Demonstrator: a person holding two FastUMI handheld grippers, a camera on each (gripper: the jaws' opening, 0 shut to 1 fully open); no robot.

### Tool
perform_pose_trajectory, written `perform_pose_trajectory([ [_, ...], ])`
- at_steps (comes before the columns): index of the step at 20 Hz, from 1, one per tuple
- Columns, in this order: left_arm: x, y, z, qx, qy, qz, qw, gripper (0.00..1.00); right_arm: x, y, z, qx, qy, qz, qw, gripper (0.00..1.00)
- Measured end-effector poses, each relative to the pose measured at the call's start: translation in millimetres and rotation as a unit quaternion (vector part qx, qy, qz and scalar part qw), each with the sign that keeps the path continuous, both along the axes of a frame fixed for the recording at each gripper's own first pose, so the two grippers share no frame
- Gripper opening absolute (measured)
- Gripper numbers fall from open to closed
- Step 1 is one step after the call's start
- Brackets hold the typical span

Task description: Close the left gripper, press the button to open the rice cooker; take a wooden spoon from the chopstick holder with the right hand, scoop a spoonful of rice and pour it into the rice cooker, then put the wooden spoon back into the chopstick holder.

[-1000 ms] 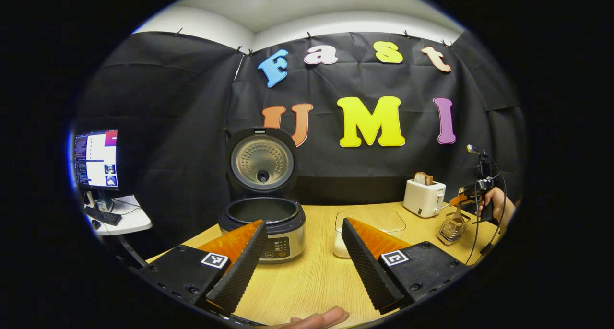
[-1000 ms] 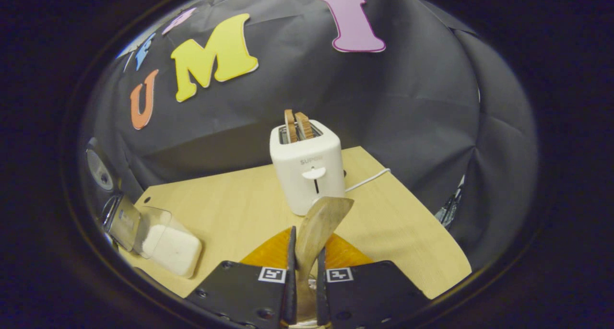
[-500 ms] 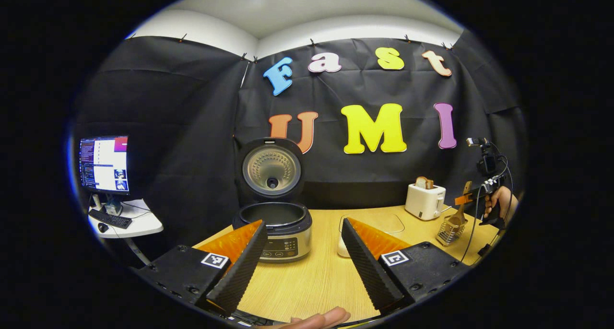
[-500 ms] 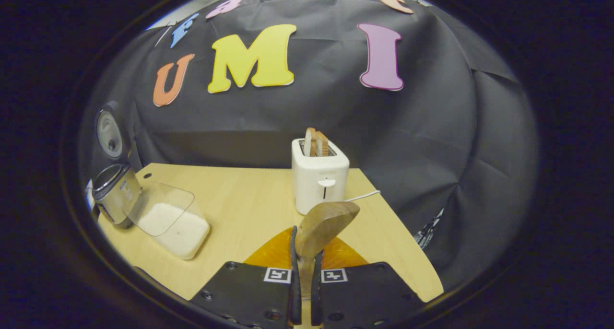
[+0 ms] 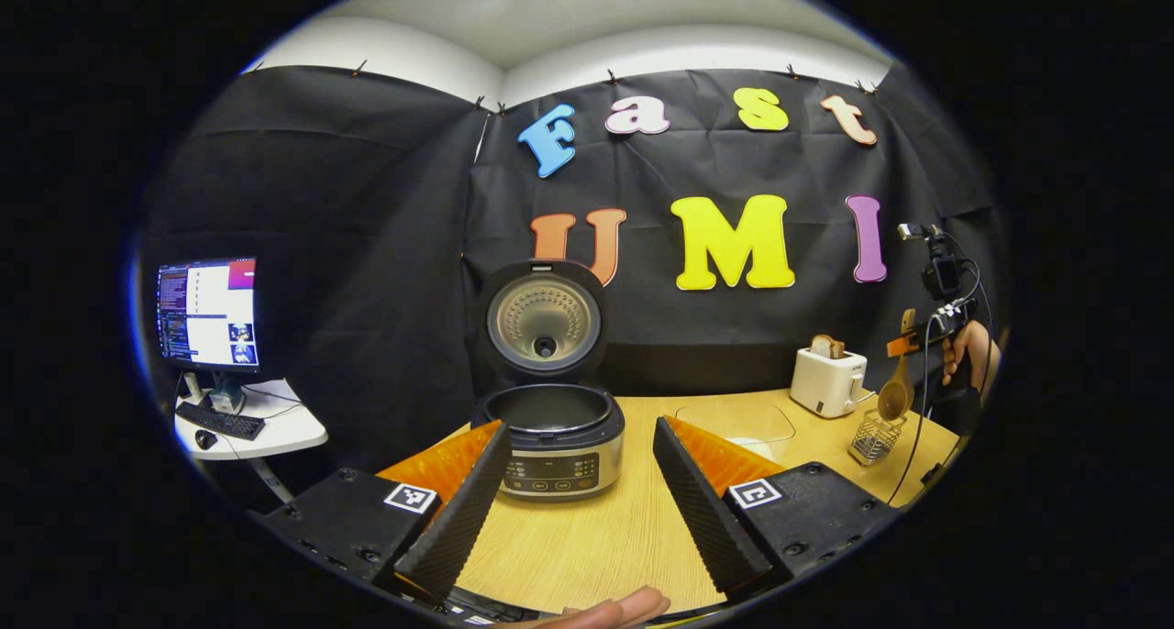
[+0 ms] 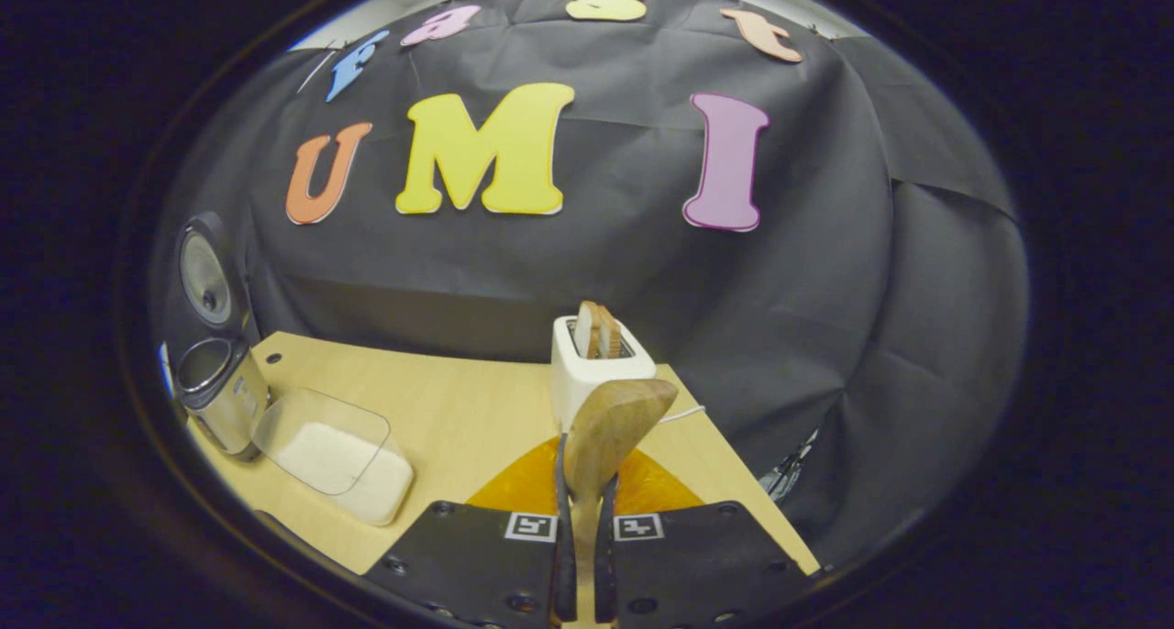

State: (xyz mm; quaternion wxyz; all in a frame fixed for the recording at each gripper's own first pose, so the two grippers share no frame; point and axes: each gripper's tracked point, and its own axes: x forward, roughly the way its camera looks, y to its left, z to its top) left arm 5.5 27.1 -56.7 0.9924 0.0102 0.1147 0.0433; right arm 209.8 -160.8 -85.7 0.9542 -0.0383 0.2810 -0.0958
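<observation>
Right gripper (image 6: 584, 510) fingers clamp the wooden spoon (image 6: 613, 432), bowl pointing forward; the rice container (image 6: 335, 455) lies off left. Left gripper (image 5: 578, 510) gapes idle.

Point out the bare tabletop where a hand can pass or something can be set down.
Bare wood lies in front of the rice cooker, toward the left gripper. Another free patch runs between the clear rice container and the toaster. It is crowded at the right end, where toaster and chopstick holder sit close under the wooden spoon in the right gripper.
</observation>
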Motion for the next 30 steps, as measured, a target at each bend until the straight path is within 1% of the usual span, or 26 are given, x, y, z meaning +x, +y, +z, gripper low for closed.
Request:
perform_pose_trajectory([
  [3,-6,14,-6,0.003,0.022,0.002,1.000,0.99,8,36,18,-0.002,-0.007,0.016,1.000,0.07],
  [6,-8,28,0,0.002,0.014,0.009,1.000,0.99,19,81,33,-0.008,-0.016,0.038,0.999,0.07],
  [9,-10,37,2,0.000,0.012,0.011,1.000,0.99,37,138,50,-0.005,-0.042,0.062,0.997,0.07],
  [11,-10,44,2,0.003,0.012,0.014,1.000,0.99,49,172,51,-0.004,-0.052,0.069,0.996,0.08],
  [13,-9,49,-1,0.001,0.016,0.016,1.000,0.99,62,204,41,-0.008,-0.053,0.070,0.996,0.07],
  [16,-7,54,-5,-0.006,0.022,0.013,1.000,0.99,79,237,7,-0.009,-0.035,0.056,0.998,0.07],
  [19,-6,65,-10,-0.009,0.028,0.022,0.999,0.99,92,261,-30,-0.007,-0.021,0.033,0.999,0.07],
  [25,0,77,-21,-0.016,0.038,0.031,0.999,1.00,112,270,-97,-0.037,0.017,-0.028,0.999,0.07],
  [29,3,84,-28,-0.023,0.046,0.037,0.998,1.00,120,262,-119,-0.083,0.030,-0.061,0.994,0.07],
  [30,4,85,-30,-0.024,0.049,0.038,0.998,1.00,118,263,-123,-0.087,0.035,-0.067,0.993,0.08],
])
